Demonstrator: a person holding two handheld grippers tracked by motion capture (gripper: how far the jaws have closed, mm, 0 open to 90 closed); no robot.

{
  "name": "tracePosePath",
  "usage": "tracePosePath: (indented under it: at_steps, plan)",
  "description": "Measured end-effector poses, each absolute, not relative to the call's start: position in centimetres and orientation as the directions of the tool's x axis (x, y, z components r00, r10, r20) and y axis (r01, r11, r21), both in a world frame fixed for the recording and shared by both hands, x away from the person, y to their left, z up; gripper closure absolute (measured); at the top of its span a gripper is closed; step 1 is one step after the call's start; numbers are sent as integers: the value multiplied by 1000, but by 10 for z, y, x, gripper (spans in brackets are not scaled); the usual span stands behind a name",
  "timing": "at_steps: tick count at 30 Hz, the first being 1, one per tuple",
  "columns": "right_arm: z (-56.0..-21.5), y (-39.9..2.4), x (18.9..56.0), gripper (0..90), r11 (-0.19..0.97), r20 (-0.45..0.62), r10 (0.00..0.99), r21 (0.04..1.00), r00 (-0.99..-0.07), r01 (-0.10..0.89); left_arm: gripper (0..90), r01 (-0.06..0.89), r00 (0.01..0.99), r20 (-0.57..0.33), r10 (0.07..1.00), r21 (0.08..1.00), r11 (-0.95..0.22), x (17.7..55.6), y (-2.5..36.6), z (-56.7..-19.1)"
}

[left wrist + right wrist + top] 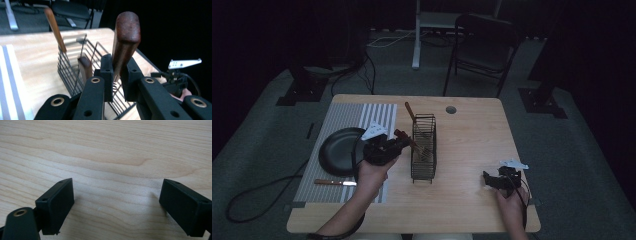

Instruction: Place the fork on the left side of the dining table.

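A light wooden bench (472, 150) is seen from above, with a grey-and-white striped mat (337, 150) laid over its left part. A round black plate (337, 150) rests on that mat, and a table knife with a brown wooden handle (334, 182) lies just in front of the plate, its blade pointing right.

A black wire cutlery basket (424, 147) stands upright near the middle of the bench, just right of the mat. A utensil with a slim light-brown wooden handle (55, 28) leans out of its far end, and a shorter dark-brown wooden handle (85, 68) is seen inside the basket in the left gripper view.

The left gripper (399, 142) is held just left of the basket, above the bench. Its jaws are closed tightly on a utensil with a thick reddish-brown wooden handle (125, 42); the handle stands nearly upright between the pads, and its rounded end rises above them. The lower end of this utensil is hidden behind the jaws, over the basket.

The right gripper (492, 180) is held low over the bench near the right front corner, well apart from the basket. Its jaws are spread wide, and nothing but bare wood grain is seen between them.

No brand, label or legible writing can be made out on any item.
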State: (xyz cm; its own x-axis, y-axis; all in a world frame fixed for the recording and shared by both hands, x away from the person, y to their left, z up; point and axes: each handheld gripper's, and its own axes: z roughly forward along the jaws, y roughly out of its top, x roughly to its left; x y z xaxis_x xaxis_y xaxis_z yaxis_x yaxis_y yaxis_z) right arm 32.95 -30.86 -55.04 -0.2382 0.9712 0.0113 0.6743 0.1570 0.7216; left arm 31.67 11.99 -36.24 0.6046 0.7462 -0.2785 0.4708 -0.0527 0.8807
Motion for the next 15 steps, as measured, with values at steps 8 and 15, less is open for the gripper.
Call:
tracePosePath:
  at_steps: [8,15]
  plan:
    - [-550,-309,329,122,157,12,971,721,-239,675,808,405,602,-237,762,914,-36,325,128,-329]
    - [-550,-309,329,122,156,13,971,721,-238,675,809,392,569,-240,787,920,-3,339,145,-320]
